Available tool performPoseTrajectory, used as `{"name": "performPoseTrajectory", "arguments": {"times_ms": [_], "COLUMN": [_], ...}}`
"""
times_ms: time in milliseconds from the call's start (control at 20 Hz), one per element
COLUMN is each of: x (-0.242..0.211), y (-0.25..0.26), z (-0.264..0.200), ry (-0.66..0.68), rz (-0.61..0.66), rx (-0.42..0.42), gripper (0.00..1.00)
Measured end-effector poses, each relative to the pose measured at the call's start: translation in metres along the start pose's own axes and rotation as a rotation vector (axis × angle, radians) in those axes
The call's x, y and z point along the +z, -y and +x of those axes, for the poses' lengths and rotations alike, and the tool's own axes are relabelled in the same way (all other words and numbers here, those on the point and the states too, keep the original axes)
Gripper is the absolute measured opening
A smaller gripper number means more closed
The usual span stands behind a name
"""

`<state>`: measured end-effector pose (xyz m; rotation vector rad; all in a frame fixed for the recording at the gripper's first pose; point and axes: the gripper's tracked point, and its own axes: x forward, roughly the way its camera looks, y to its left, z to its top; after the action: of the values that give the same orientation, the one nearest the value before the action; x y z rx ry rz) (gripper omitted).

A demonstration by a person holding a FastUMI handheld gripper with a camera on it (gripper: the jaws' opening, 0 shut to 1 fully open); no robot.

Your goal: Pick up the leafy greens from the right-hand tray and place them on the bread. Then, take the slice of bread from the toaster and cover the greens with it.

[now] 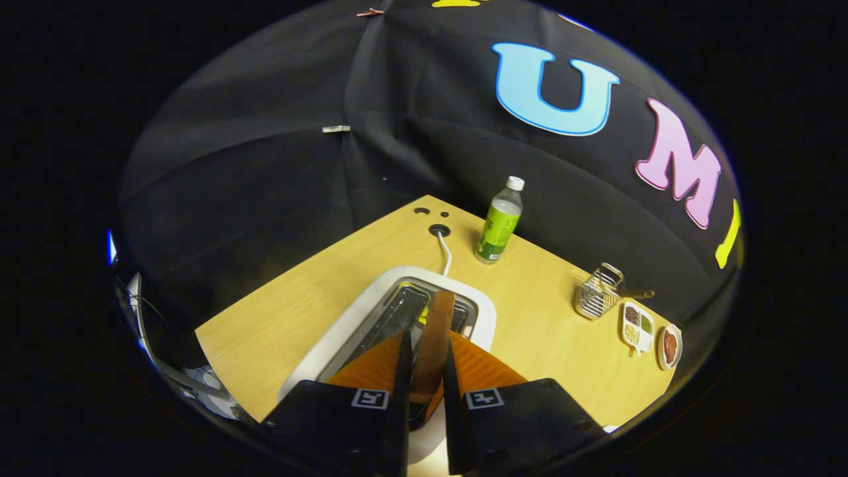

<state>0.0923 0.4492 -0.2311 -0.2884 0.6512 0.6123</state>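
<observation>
Above the toaster, the gripper is clenched on the bread slice; bottle well beyond

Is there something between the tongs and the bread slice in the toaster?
No. The tongs already have the bread slice between their fingers, standing edge-on in the toaster slot. Nothing visible sits between them; whether both fingers press on it is unclear.

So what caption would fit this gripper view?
Gripper jaws closed on the bread slice standing in the toaster.
</observation>
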Motion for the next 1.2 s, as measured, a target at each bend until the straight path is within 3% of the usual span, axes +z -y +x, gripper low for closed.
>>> {"name": "performPoseTrajectory", "arguments": {"times_ms": [250, 700, 1200], "x": [0.004, 0.047, 0.042], "y": [-0.004, 0.013, 0.093], "z": [-0.003, -0.06, -0.127], "ry": [-0.056, 0.024, 0.106], "rz": [0.121, 0.165, 0.324], "rx": [0.047, 0.125, 0.135], "gripper": [0.17, 0.17, 0.17]}}
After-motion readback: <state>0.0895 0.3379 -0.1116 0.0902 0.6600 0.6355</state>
